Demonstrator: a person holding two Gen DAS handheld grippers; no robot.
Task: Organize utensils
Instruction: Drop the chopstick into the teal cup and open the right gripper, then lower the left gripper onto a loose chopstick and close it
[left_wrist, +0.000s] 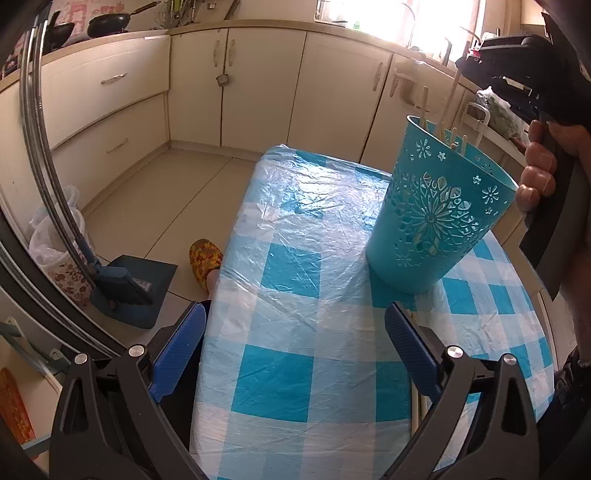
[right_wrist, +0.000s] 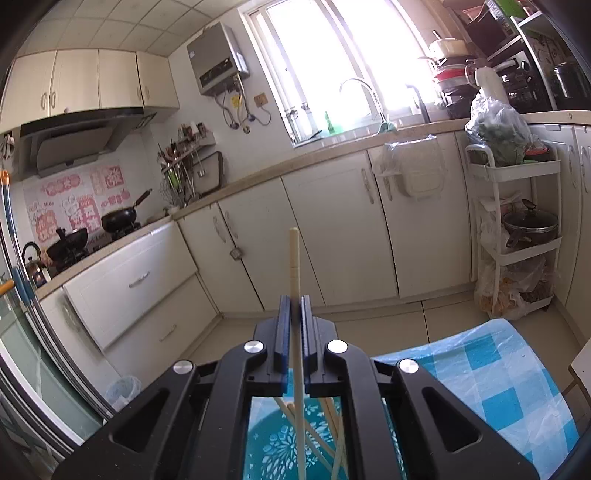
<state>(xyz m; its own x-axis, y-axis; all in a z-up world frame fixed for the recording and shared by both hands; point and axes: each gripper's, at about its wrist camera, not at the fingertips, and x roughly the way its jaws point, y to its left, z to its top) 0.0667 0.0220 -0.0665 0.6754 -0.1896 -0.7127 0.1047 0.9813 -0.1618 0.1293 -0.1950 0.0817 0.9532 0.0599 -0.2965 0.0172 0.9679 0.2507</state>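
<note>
The left gripper (left_wrist: 295, 347) is low over the table (left_wrist: 280, 384), which has a blue and white checked cloth under clear plastic. Its two blue fingers (left_wrist: 177, 350) are spread wide apart and hold nothing. From this gripper, the blue cup (left_wrist: 439, 214) stands at about 1 o'clock, upright on the cloth and well apart from the fingers. The cup has flower holes cut in its side. A few pale chopsticks (left_wrist: 452, 136) stick up out of its top. Close by the right finger, at about 3 o'clock, more pale sticks (left_wrist: 415, 402) lie flat on the cloth; part of them is hidden behind the finger. Far off at 9 o'clock, a slipper (left_wrist: 205, 258) sits on the floor.

At 2 o'clock from the left gripper, the person's right hand (left_wrist: 543, 173) holds the other tool up above the cup.

The right gripper (right_wrist: 294, 317) has its blue fingers (right_wrist: 283, 325) pressed together on one pale chopstick (right_wrist: 294, 258). The stick stands almost straight up. Its top pokes out at 12 o'clock past the fingertips, and its low end goes down at 6 o'clock into the blue cup, which is right under the gripper. More chopsticks lean inside the cup. The checked table shows at 4 o'clock.
</note>
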